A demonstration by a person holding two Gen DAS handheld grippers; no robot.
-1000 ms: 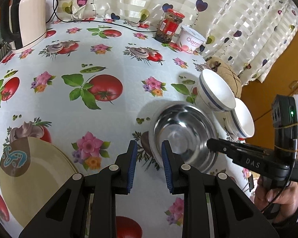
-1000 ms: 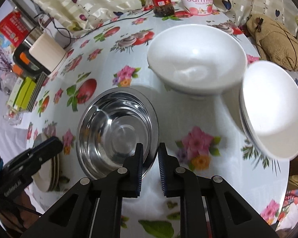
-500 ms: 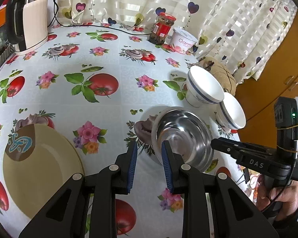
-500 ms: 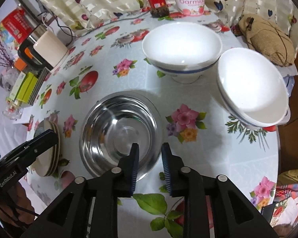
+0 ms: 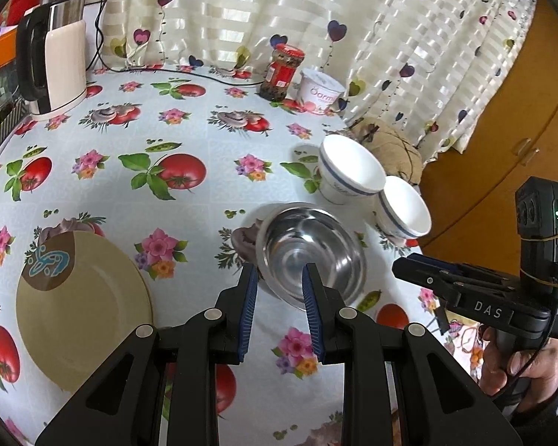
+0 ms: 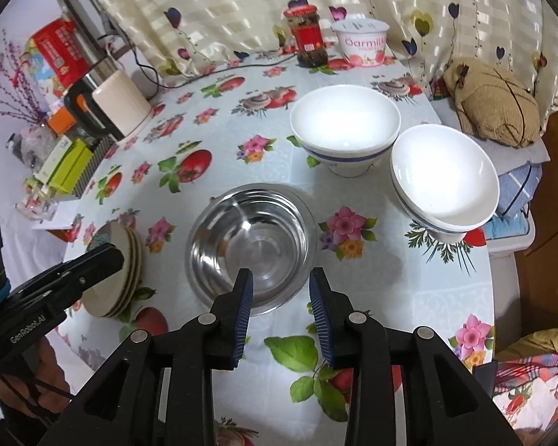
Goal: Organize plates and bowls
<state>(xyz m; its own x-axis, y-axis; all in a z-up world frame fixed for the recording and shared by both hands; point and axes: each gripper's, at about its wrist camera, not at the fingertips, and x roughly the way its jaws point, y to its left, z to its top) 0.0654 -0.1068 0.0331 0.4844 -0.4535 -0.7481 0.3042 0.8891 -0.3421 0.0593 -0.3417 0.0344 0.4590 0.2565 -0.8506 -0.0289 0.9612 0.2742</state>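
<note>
**Operator:** Left wrist view first. My left gripper [image 5: 279, 278] hangs above the flowered tablecloth [image 5: 189, 119] with its fingers parted and nothing between them. The near rim of the steel bowl [image 5: 312, 252] sits just beyond the tips. A stack of yellow plates [image 5: 82, 308] lies to the left of that bowl, apart from it.

**Observer:** And your right side?

**Operator:** From the right wrist camera, my right gripper [image 6: 281, 286] is spread too, holding nothing, over the near edge of the steel bowl [image 6: 251, 249]. I cannot tell whether either blue pad touches the rim.

**Observer:** Where are the white bowls?

**Operator:** Two of them, each with a blue band. The first white bowl [image 6: 346, 128] stands upright behind the steel one. The second white bowl [image 6: 444, 180] is just beside it to the right, near the table edge, leaning toward the camera. They look very close; contact is unclear.

**Observer:** Anything else on the table?

**Operator:** A kettle [image 5: 54, 63] at far left, plus a red-lidded jar [image 6: 308, 35] and a yogurt tub [image 6: 362, 42] side by side by the curtain.
</note>
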